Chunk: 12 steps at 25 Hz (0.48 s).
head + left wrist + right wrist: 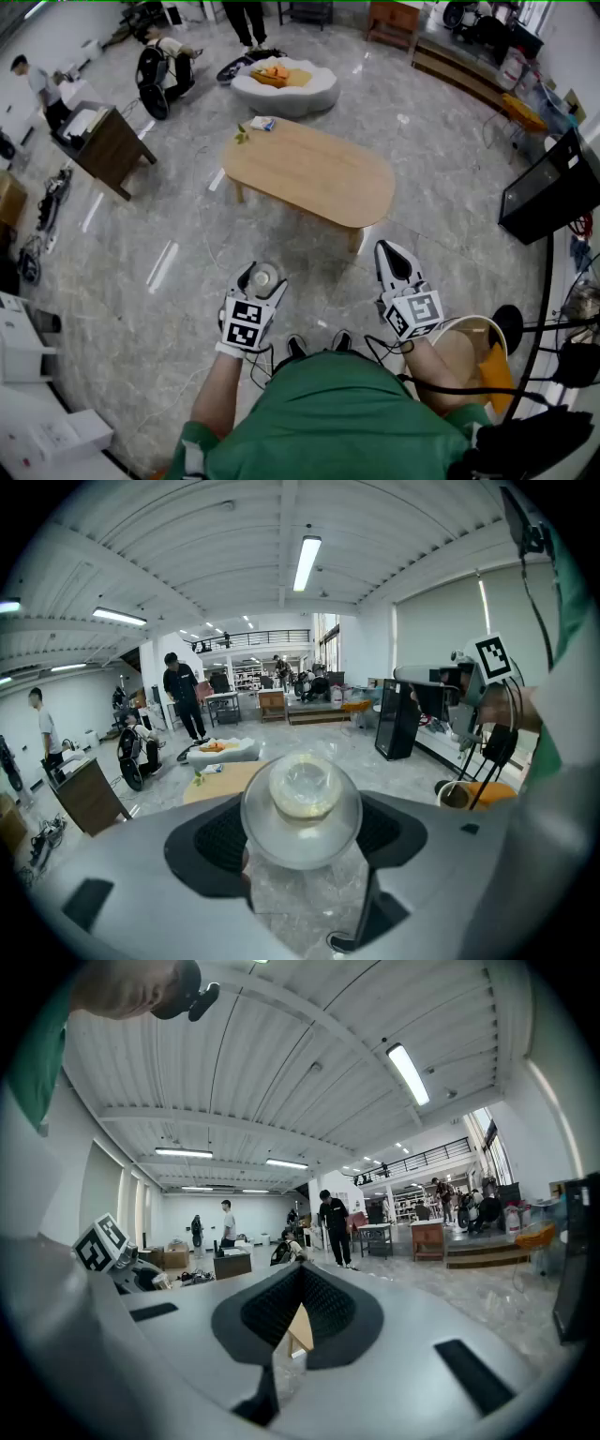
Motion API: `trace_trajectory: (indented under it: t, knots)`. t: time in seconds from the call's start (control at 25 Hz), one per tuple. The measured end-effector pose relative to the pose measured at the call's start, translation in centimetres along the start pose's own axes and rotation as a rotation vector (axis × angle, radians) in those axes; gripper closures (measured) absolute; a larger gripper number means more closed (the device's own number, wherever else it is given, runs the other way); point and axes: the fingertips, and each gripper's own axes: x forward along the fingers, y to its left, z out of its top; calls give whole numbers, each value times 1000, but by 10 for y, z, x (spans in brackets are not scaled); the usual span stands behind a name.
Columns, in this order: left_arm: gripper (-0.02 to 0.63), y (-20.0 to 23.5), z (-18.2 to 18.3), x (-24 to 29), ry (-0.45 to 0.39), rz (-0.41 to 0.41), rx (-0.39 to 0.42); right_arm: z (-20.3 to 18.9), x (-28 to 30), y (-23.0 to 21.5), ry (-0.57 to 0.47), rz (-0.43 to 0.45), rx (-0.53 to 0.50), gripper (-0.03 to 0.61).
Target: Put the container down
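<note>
At the far left of the head view a dark wooden desk (105,145) stands on the grey marble floor (169,216), with a person (36,82) behind it. Nearer, the left gripper (262,287) is held out in front of the person's green shirt (342,412), angled downward. Its jaws stand wide apart and pinch a clear round container (266,277) by its sides. In the left gripper view the container (302,803) fills the gap between the two dark pads, its domed face toward the camera. It hangs in the air above the floor, short of the near edge of the oval wooden table (309,173). A small box (263,123) lies at the table's far left end, and a white cushioned seat (284,86) sits beyond it. To the right, the right gripper (394,262) is held about level, its jaws pressed together at the tips with nothing between them, as the right gripper view confirms (302,1274). A black screen (553,192) stands at the far right.
</note>
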Motion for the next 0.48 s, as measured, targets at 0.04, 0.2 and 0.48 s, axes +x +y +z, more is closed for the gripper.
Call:
trace_trajectory:
  t: [0.04,0.2,0.48]
  knots:
    - [272,-2,1,-1,-2,0,-1,1,-2,-1,0,-3,-1,557]
    - [272,-2,1,-5,-4,1,-1,3,-4,1,2,-8,-2,557]
    - [272,9,-12,-16,5,1,-11,-1,1,17,5,-6,8,555]
